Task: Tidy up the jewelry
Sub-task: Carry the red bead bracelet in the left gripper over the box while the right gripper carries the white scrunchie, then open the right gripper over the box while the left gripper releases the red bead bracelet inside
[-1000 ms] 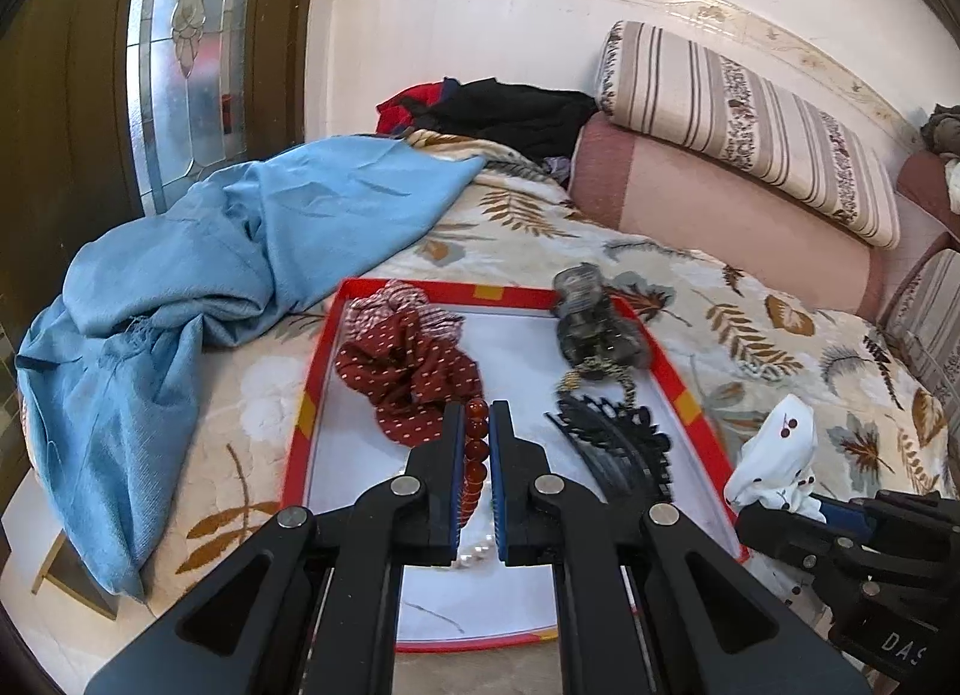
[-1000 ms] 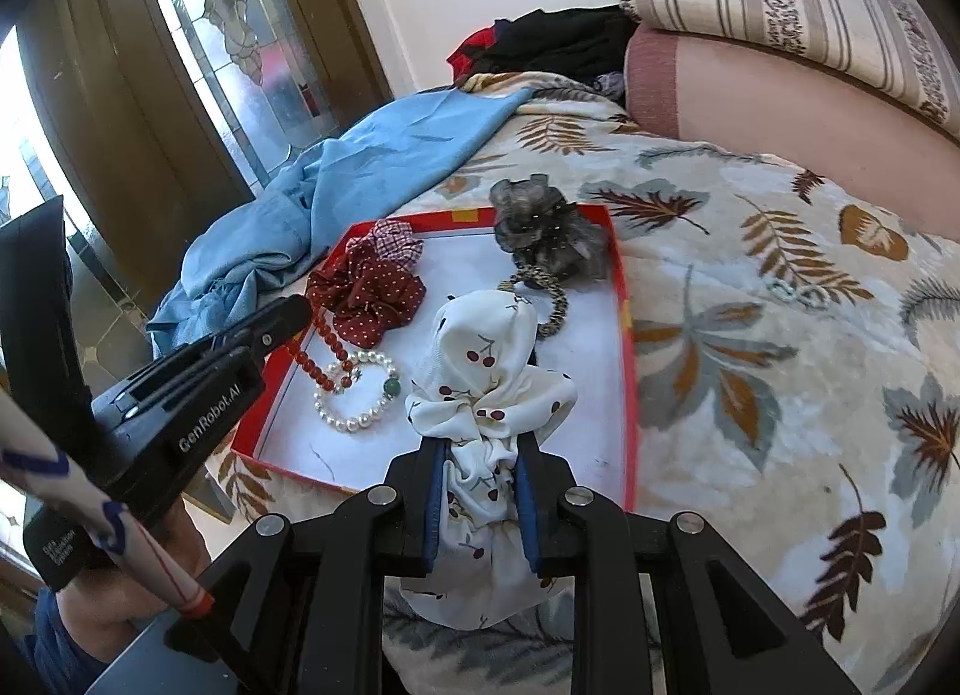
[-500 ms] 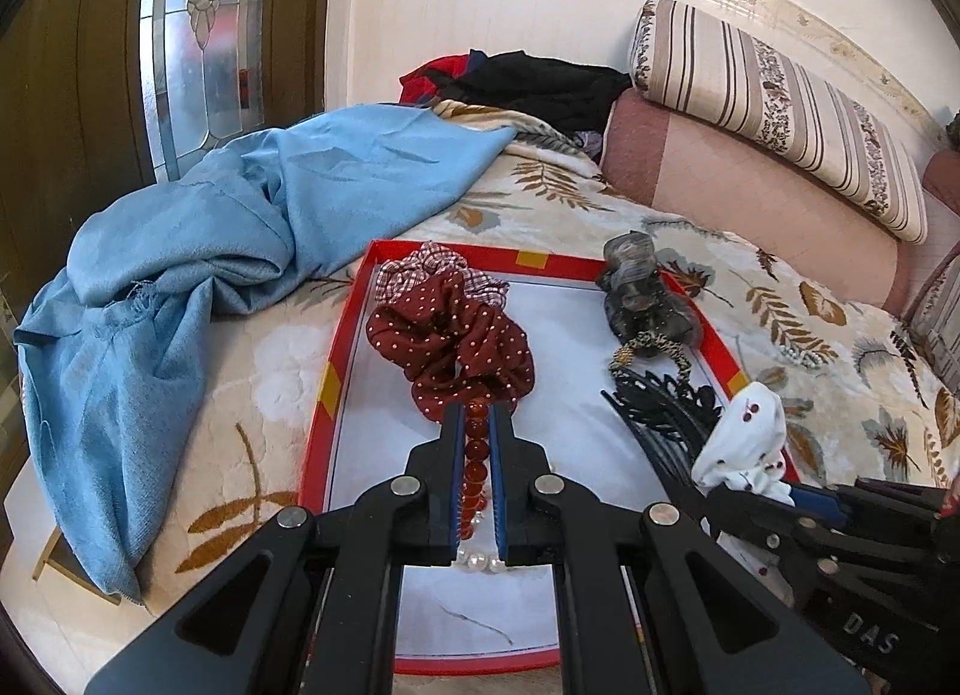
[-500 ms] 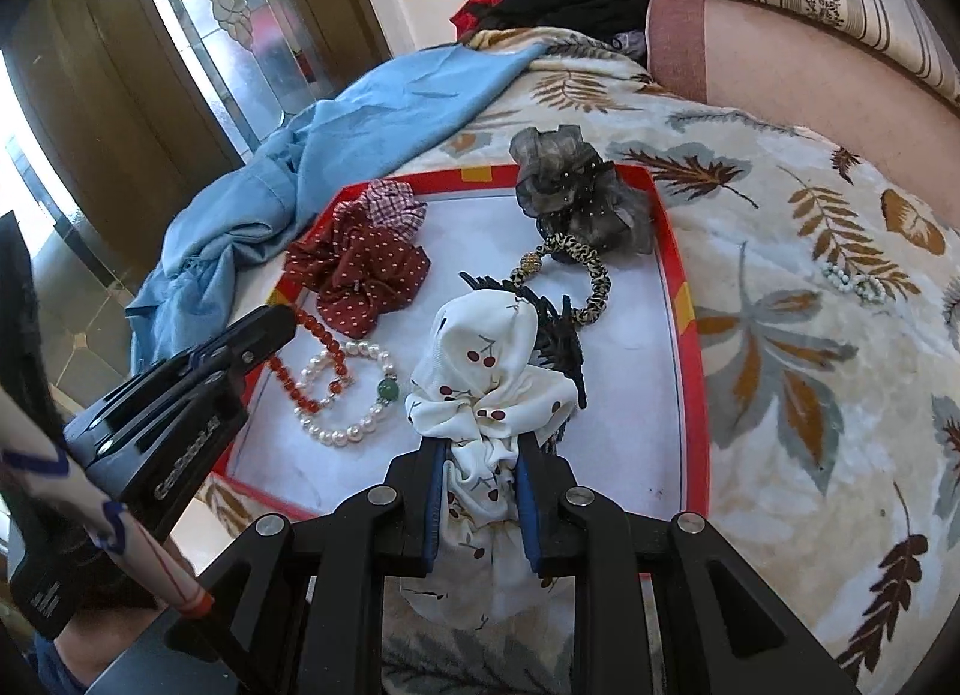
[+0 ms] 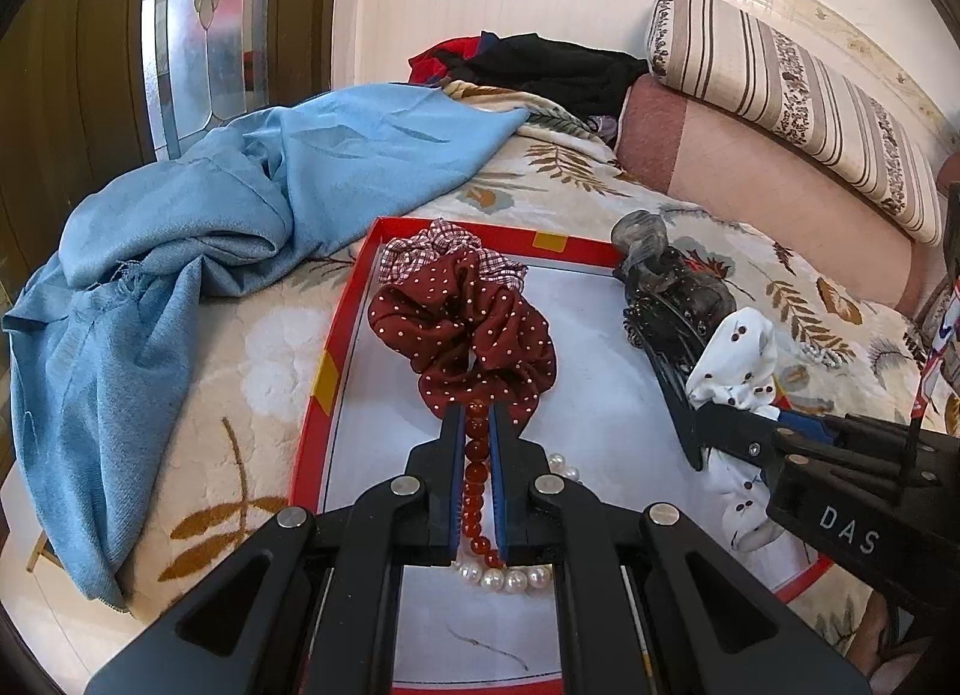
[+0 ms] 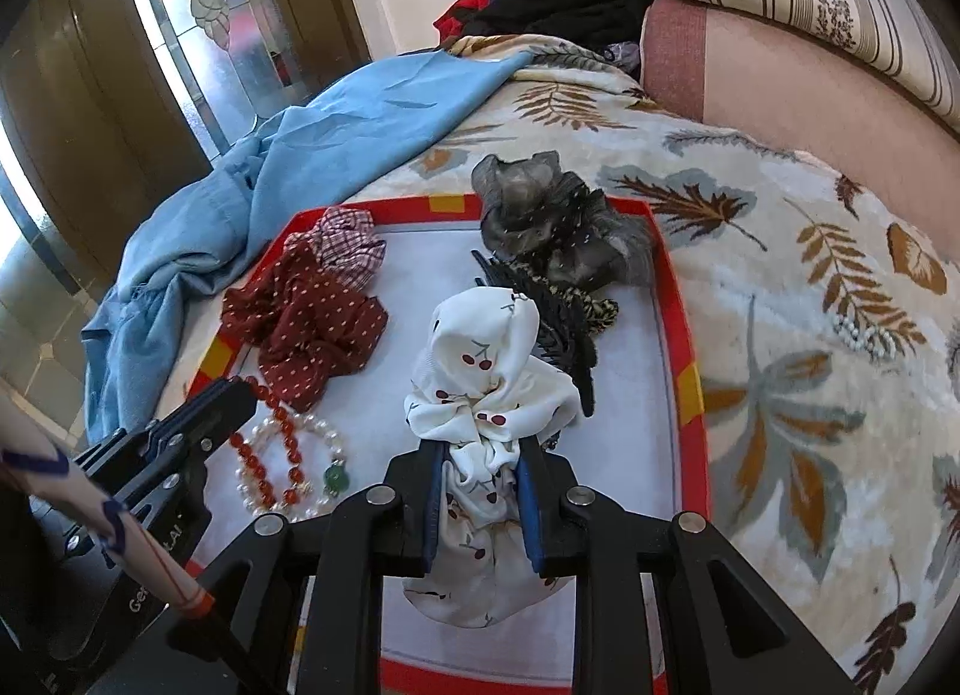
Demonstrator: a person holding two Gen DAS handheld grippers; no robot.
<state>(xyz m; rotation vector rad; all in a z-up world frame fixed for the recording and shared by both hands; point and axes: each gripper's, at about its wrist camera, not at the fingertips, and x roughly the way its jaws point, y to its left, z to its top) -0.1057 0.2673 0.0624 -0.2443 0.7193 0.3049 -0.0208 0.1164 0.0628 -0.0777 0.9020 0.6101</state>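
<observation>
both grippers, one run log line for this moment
left gripper: shut on red bead bracelet | right gripper: shut on white cherry scrunchie | over red tray

The right hand-held gripper [image 6: 480, 506] clamps a white cherry-print scrunchie [image 6: 483, 371] above the red-rimmed tray [image 6: 684, 347]. Left, the left hand-held gripper [image 6: 231, 395] grips a red bead bracelet [image 6: 270, 455] beside a pearl bracelet [image 6: 327, 443].

The tray [image 6: 684, 335] has bare floor down its middle and along its right edge. Its far left corner is filled by the red scrunchie [image 6: 306, 329], the far right corner by the grey scrunchie [image 6: 558, 227] and black clip [image 6: 558, 329]; bracelets [image 6: 288, 467] crowd the near left edge.
</observation>
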